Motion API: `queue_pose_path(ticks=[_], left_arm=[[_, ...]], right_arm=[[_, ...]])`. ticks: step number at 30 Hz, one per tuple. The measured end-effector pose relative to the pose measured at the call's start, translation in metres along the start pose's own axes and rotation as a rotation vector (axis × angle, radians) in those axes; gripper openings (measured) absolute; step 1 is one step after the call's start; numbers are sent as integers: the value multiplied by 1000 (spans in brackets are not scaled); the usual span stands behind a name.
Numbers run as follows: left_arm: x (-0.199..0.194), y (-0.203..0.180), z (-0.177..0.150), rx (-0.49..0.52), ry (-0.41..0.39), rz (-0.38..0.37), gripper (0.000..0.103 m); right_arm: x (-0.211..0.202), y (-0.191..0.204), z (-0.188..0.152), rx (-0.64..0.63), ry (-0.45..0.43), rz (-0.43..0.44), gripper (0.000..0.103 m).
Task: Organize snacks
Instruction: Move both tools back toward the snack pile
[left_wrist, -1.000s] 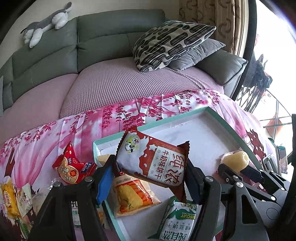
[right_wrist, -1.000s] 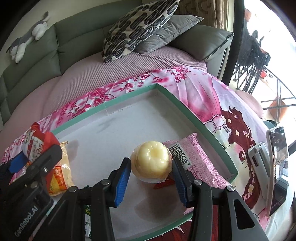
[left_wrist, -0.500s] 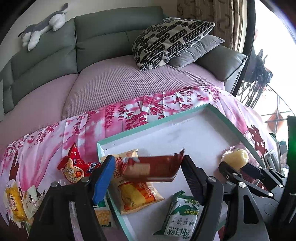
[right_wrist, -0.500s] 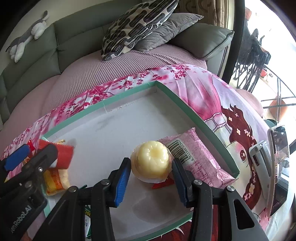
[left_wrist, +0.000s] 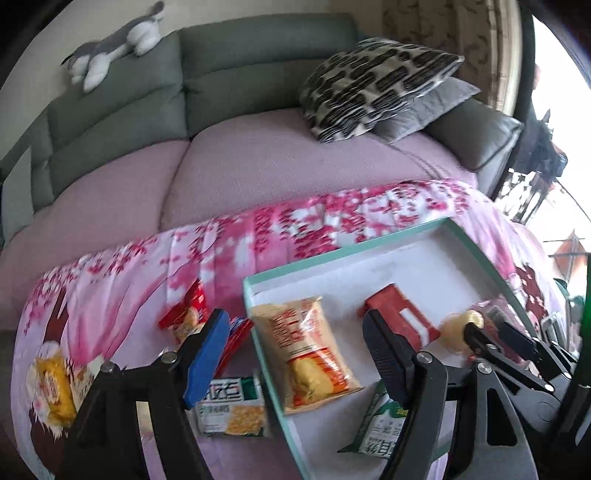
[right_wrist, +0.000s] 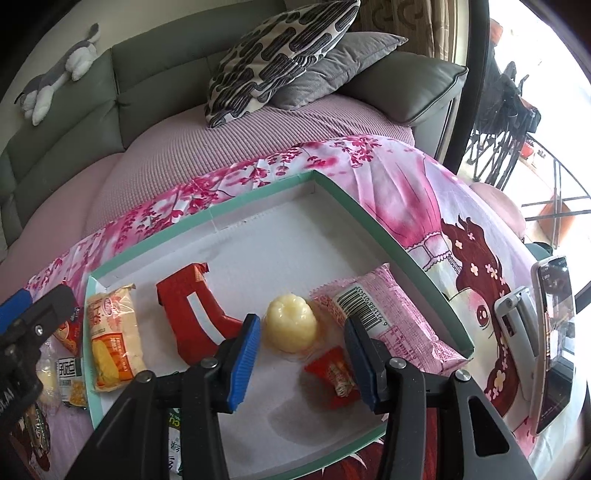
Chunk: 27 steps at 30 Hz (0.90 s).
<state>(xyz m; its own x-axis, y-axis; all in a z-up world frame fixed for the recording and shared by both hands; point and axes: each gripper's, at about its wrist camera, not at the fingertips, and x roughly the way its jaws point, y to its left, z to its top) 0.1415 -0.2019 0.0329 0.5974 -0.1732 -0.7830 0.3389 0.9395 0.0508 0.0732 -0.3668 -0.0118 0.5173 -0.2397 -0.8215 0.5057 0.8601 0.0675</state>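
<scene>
A shallow tray (right_wrist: 373, 218) with a teal rim is seen on a pink floral cloth (right_wrist: 406, 177); its far half is left bare, white and unoccupied up to the far corner. Along the right rim a pink packet (right_wrist: 391, 325) is laid, touching the wall. Along the left rim a yellow-orange snack bag (right_wrist: 110, 332) is placed, and just beside it a red biscuit packet (right_wrist: 192, 314) lies bent, with its white stripe shown upward. A pale yellow jelly cup (right_wrist: 291, 326) is found near the middle, with a small red candy (right_wrist: 334, 373) just in front of it.

The right gripper (right_wrist: 299, 365) is held spread wide, nothing between its blue pads; the jelly cup is framed between the fingers but is not touched. The left gripper (left_wrist: 295, 354) is likewise spread and empty, straddling the tray's left wall.

A second earlier the red biscuit packet was clamped in the left gripper above the tray and the jelly cup was bracketed closely by the right fingers; both have since been let go. Outside the tray, a cracker pack (left_wrist: 232, 410) and a red bag (left_wrist: 184, 314) are left on the cloth.
</scene>
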Motion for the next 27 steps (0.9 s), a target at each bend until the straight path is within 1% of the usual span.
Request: queue_pose_path(ticks=[2, 3, 4, 5, 6, 7, 8, 12, 16, 22, 27], left_arm=[[7, 7, -2, -32, 29, 29, 76], [12, 13, -3, -63, 46, 63, 83], [15, 19, -5, -86, 54, 86, 91], [17, 24, -6, -103, 58, 102, 101], [19, 27, -8, -111, 58, 110, 102], [21, 32, -10, -123, 64, 125, 102], [23, 35, -11, -135, 70, 136, 102], [32, 45, -15, -165, 100, 151, 102], [34, 47, -15, -176, 93, 146, 102], [36, 46, -15, -180, 96, 147, 102], [34, 47, -15, -184, 94, 127, 102]], right_arm=[[-1, 0, 0, 1, -1, 0, 51], [-1, 0, 0, -2, -1, -1, 52], [-1, 0, 0, -6, -2, -1, 56], [-1, 1, 1, -10, -2, 0, 66], [0, 2, 1, -15, -2, 0, 73], [0, 3, 1, -22, -4, -1, 83], [1, 3, 1, -26, -5, 2, 86], [4, 8, 0, -46, 5, 15, 87], [3, 12, -2, -70, -8, 9, 102], [4, 12, -1, -75, -4, 12, 103], [5, 12, -1, -77, 5, 9, 103]])
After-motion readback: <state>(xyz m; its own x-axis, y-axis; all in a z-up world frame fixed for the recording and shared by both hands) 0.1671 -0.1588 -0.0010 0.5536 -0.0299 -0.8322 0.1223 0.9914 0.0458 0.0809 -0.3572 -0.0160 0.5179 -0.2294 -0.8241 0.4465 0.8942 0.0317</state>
